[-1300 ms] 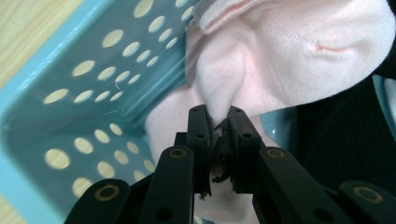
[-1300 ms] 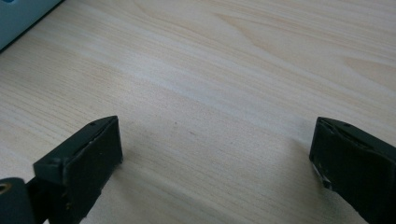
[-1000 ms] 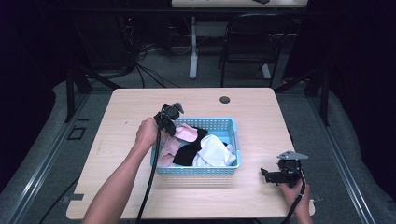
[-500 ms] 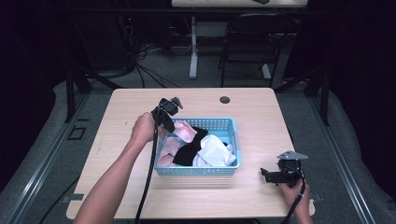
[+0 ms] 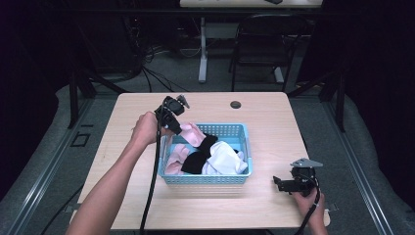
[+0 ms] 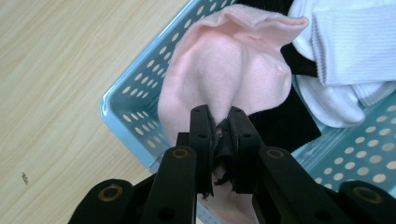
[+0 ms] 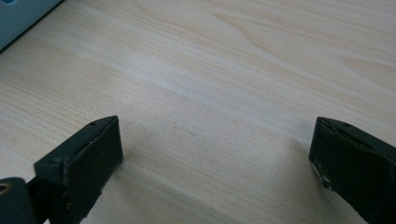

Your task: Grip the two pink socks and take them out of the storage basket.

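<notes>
pink sock (image 6: 224, 74): pinched by its edge, hanging over blue basket (image 5: 243, 131) at frame centre, high view
left gripper (image 6: 218, 123): jaws clamped on pink sock, above basket's upper-left corner
right gripper (image 7: 215, 154): jaws wide, nothing between, lower right on wooden table (image 5: 274, 117)
basket contents: white sock (image 5: 222, 157), black sock (image 5: 195, 160)

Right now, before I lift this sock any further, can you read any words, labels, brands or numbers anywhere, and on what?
No readable text in any view.
Pink sock in the left gripper: plain, no print.
White sock: ribbed cuff, no logo.
Blue basket: holes, no label.
Table: bare wood grain.
Right gripper: open, unmarked black jaws.
</notes>
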`<state>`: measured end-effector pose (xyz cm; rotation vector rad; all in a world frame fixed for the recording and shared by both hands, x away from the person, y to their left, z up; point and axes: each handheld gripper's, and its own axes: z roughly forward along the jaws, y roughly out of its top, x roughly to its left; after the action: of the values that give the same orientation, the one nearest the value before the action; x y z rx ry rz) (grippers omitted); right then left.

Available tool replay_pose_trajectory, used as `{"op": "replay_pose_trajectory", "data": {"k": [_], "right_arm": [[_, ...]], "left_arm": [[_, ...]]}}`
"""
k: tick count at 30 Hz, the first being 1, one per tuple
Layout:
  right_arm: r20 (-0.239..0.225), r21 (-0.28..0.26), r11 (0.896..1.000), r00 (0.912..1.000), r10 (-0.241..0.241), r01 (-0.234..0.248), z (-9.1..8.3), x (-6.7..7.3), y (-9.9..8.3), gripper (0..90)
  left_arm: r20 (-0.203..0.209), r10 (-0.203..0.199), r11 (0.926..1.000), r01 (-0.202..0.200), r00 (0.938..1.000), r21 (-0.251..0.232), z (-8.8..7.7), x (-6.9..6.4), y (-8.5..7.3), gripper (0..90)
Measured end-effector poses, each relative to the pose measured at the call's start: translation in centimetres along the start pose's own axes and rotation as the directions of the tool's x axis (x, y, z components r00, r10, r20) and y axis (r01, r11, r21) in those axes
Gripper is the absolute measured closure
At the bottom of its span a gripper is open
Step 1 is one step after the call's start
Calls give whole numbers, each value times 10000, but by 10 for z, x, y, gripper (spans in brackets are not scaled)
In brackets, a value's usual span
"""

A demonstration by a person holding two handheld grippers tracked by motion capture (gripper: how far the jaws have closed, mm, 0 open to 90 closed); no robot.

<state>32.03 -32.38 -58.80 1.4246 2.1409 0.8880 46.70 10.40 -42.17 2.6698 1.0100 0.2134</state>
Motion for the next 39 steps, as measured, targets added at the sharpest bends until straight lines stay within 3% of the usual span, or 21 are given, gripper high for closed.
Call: {"op": "replay_pose_trajectory", "data": {"k": [10, 19, 39], "right_arm": [[-7, 12, 10000, 10000, -17, 17, 0, 0, 0, 22], [4, 23, 10000, 10000, -25, 25, 0, 0, 0, 23], [22, 38, 10000, 10000, -18, 18, 0, 0, 0, 23]], "left_arm": [[45, 50, 10000, -51, 10000, 22, -6, 3, 2, 822], [202, 77, 9995, -71, 9998, -293, -28, 6, 2, 822], [-22, -221, 9982, 220, 9998, -560, -66, 21, -12, 824]]}}
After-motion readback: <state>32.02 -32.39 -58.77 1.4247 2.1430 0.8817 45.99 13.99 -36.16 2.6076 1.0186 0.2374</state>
